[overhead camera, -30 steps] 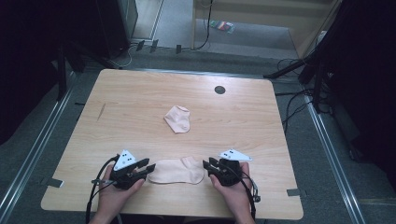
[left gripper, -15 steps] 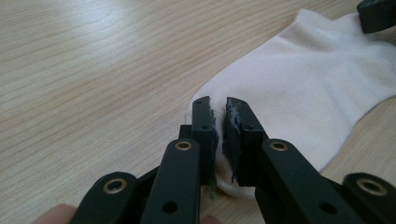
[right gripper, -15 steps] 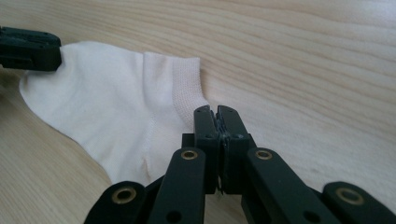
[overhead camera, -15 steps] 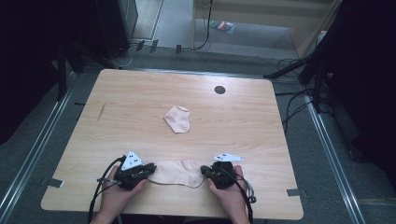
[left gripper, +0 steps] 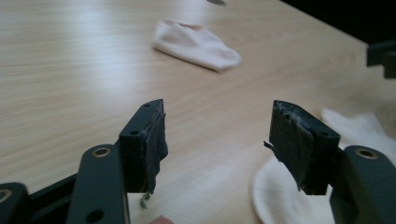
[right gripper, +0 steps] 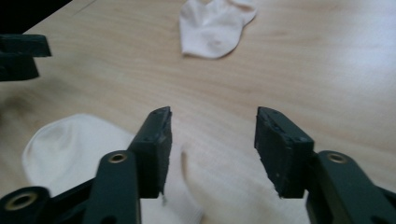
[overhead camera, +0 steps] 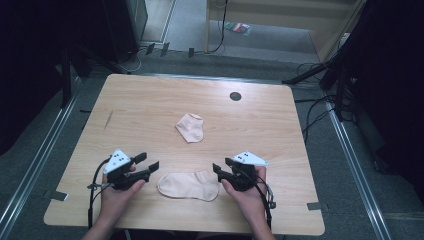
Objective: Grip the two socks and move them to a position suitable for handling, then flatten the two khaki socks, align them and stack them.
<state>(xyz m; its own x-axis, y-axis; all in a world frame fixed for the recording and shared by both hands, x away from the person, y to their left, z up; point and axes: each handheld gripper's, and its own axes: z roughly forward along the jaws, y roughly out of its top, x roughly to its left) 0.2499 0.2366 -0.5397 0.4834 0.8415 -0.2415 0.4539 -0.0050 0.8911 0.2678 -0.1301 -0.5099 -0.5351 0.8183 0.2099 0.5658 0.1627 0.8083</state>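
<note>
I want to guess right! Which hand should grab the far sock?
Probably right: the right gripper points toward the far sock, jaws open, with bare table between. The left gripper faces sideways.

- Near sock (overhead camera: 189, 185): pale peach, plain.
- Far sock (overhead camera: 191, 127): same pale peach, plain.
- Surface (overhead camera: 150, 105): light wood grain, with a small dark round spot (overhead camera: 235, 96).
- Both grippers' jaws: black.

Light wooden table (overhead camera: 150, 105), two pale socks: near sock (overhead camera: 188, 185), far sock (overhead camera: 190, 127)
</note>
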